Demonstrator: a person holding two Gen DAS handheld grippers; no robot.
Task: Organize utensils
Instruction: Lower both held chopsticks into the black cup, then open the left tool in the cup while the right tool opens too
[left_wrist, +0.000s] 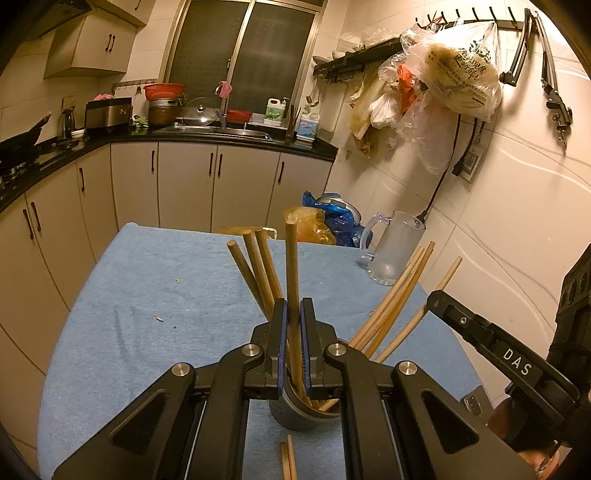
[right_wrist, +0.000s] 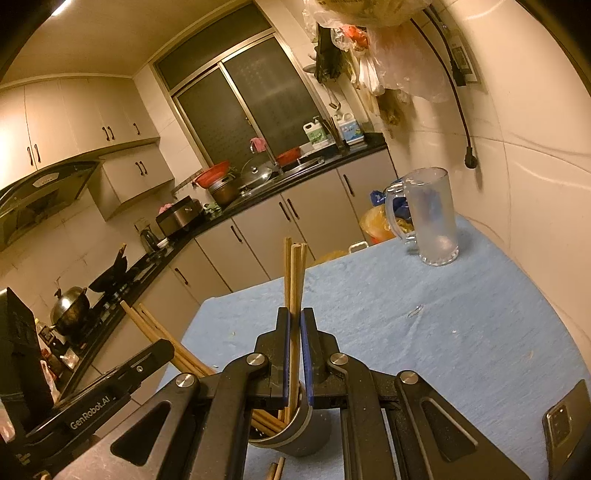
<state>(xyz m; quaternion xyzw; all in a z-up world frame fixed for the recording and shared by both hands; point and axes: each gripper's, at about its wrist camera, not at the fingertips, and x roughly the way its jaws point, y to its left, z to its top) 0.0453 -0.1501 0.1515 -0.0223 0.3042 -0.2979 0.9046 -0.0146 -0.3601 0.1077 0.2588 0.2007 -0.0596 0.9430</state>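
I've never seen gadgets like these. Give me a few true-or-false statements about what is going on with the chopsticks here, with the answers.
1. The left gripper is closed on a single dark chopstick. True.
2. The right gripper is wide open and holds nothing. False: it is closed on a bundle of light chopsticks.
3. The glass mug is full of chopsticks. False: it holds none and stands apart at the far side of the table.
4. A grey holder below the grippers has chopsticks standing in it. True.
5. The table has a blue cloth on it. True.
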